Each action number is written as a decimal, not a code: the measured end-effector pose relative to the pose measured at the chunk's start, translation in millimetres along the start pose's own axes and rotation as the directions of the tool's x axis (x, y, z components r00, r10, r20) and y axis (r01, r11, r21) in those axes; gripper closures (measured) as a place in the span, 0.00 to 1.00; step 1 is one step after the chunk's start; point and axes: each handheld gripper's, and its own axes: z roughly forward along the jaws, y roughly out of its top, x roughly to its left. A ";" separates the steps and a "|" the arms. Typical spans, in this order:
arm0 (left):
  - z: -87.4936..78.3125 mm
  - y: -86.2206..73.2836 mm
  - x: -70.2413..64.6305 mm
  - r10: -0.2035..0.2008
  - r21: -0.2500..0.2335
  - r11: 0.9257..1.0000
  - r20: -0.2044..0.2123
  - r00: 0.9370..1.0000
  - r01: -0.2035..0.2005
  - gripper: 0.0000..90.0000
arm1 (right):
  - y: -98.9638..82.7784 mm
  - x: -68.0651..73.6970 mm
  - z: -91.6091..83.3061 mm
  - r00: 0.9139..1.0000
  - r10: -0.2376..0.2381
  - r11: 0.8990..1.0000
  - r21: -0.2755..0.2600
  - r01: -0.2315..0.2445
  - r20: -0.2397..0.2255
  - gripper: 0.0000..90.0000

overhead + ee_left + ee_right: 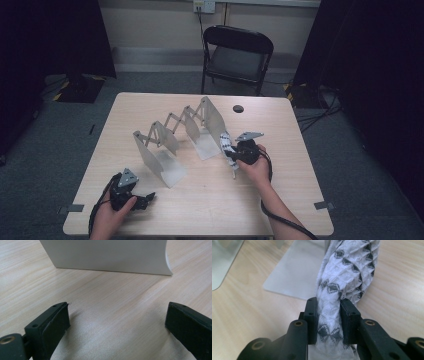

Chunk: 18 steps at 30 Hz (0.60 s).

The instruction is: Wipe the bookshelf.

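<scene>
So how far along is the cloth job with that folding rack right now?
Early on. Already done: the folding rack stands spread open on the table. In hand: the right gripper is shut on a white cloth with dark diamonds, holding it beside the rack's right-end panel. Left to do, probably: hang or drape it on the rack, whose panels carry nothing. The left gripper sits open over bare wood.

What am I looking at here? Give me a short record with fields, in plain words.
Setting: wooden table with a folding chair behind it
On the table: expanding metal rack with upright panels
Right tongs: clamped on a white cloth with black diamonds, beside the rack's end panel
Left tongs: open, nothing between them, resting near the table's front edge
</scene>
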 end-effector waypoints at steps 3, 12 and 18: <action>0.0 0.0 0.0 0.001 0.001 1.000 0.000 1.000 -0.001 0.06 | -8.3 6.0 -9.8 0.999 -0.040 0.999 0.014 0.040 0.000 0.76; 0.1 0.1 -0.2 -0.001 0.000 1.000 -0.002 1.000 0.001 0.06 | -14.7 15.4 -46.4 0.999 -0.007 0.998 -0.056 0.009 0.035 0.55; 0.3 0.3 -0.3 0.000 0.002 1.000 -0.002 1.000 0.000 0.05 | -1.0 9.1 -30.9 0.999 0.026 0.998 -0.056 -0.024 0.032 0.54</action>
